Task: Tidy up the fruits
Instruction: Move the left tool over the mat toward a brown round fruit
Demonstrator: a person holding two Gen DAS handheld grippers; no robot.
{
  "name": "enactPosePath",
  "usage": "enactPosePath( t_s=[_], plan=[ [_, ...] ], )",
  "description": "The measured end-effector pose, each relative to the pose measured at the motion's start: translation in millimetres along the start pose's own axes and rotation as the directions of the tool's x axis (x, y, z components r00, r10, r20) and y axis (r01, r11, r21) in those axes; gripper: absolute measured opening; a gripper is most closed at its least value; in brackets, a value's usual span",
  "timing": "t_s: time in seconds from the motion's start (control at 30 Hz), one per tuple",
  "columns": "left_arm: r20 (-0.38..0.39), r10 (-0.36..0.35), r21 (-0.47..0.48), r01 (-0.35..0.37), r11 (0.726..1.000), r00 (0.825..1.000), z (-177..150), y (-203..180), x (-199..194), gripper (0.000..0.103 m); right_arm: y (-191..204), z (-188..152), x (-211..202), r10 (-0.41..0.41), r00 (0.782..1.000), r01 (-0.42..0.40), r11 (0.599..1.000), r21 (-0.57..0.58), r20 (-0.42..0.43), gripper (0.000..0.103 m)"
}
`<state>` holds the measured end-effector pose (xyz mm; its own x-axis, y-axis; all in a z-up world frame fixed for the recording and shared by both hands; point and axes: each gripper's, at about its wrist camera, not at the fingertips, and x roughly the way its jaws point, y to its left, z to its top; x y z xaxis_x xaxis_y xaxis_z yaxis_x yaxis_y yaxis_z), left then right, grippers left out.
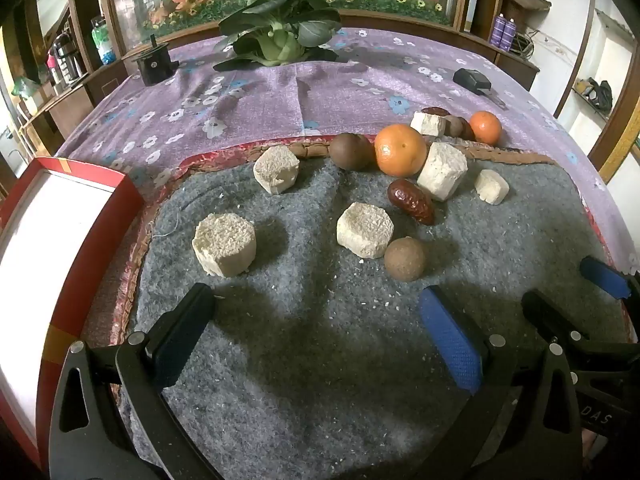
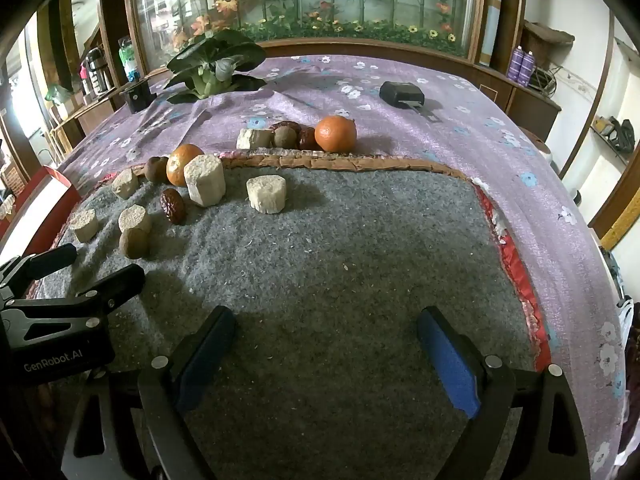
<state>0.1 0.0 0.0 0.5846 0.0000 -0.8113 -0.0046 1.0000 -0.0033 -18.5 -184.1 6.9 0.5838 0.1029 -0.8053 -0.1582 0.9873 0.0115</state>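
Two grippers, left and right, hung spread and empty over grey felt mat | nearest brown fruit invited a centred, gentle pinch | red box waited alongside.

In the right wrist view, the black body of the left gripper at the near left carries the pale lettering "GenRobot.AI". In the left wrist view, the right gripper at the near right shows the letters "DAS" low on its black body, the rest of the word cut off. No other text is legible.
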Motion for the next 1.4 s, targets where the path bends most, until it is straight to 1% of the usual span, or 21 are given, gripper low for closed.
enactPosePath(
  t_s=[0.57,0.63,0.7,0.77,0.83,0.9,0.97,1.03,1.1,1.17,1.2,1.27,1.33,1.4],
  plan=[
    [0.001,0.007,0.001,-0.007,1.000,1.000,-0.1,0.2,0.1,0.103,0.1,0.0,-0.2,-0.002,1.000,0.002,1.000,-0.002,0.001,0.093],
    [-0.011,0.008,-0.001,-0.008,1.000,1.000,1.2,0.0,0.3,0.103,-0.1,-0.3,0.0,-0.001,1.000,0.001,1.000,-0.001,0.000,0.093],
    [-0.040,0.008,-0.006,-0.009,1.000,0.999,4.1,0.7,1.6,0.103,-0.1,-0.7,0.7,0.000,1.000,0.000,1.000,-0.004,-0.004,0.093],
    [-0.044,-0.016,-0.035,0.015,0.999,0.999,4.4,3.5,-1.9,0.103,-1.4,-1.3,-0.1,0.013,1.000,-0.013,1.000,-0.006,-0.019,0.093],
    [-0.029,-0.066,-0.101,0.063,0.993,0.997,4.1,12.3,-9.9,0.103,-5.4,0.9,-4.6,0.029,0.999,-0.030,1.000,-0.007,-0.030,0.092],
    [-0.018,-0.114,-0.167,0.110,0.980,0.993,1.9,18.8,-18.0,0.103,-9.4,1.0,-11.5,0.041,0.999,-0.041,0.999,-0.008,-0.018,0.092],
    [-0.013,-0.130,-0.183,0.125,0.975,0.991,2.3,18.7,-23.6,0.103,-14.2,2.4,-19.7,0.063,0.998,-0.063,0.998,-0.010,0.002,0.092],
    [-0.016,-0.130,-0.167,0.126,0.978,0.991,4.1,15.8,-26.9,0.103,-21.3,1.8,-26.0,0.110,0.994,-0.110,0.994,0.000,0.008,0.092],
    [-0.020,-0.105,-0.139,0.101,0.985,0.994,6.1,11.5,-27.9,0.103,-26.1,1.6,-31.0,0.143,0.990,-0.143,0.990,0.010,0.017,0.090],
    [-0.025,-0.107,-0.117,0.103,0.988,0.994,6.7,7.4,-27.6,0.103,-29.2,2.4,-35.8,0.149,0.988,-0.150,0.989,0.006,0.028,0.087],
    [-0.029,-0.119,-0.106,0.116,0.988,0.992,7.6,4.0,-27.0,0.103,-29.9,2.8,-36.7,0.151,0.988,-0.151,0.989,-0.001,0.030,0.085],
    [-0.032,-0.129,-0.083,0.126,0.989,0.991,9.3,-0.8,-24.2,0.102,-30.6,3.4,-38.8,0.153,0.988,-0.153,0.988,-0.020,0.031,0.078],
    [-0.039,-0.119,-0.043,0.117,0.992,0.992,10.0,-7.2,-21.9,0.102,-31.3,2.1,-40.2,0.165,0.986,-0.164,0.986,-0.027,0.031,0.077],
    [-0.044,-0.110,-0.031,0.109,0.994,0.993,11.8,-11.1,-20.1,0.097,-34.1,1.1,-39.5,0.181,0.983,-0.180,0.983,-0.028,0.033,0.076]
  ],
)
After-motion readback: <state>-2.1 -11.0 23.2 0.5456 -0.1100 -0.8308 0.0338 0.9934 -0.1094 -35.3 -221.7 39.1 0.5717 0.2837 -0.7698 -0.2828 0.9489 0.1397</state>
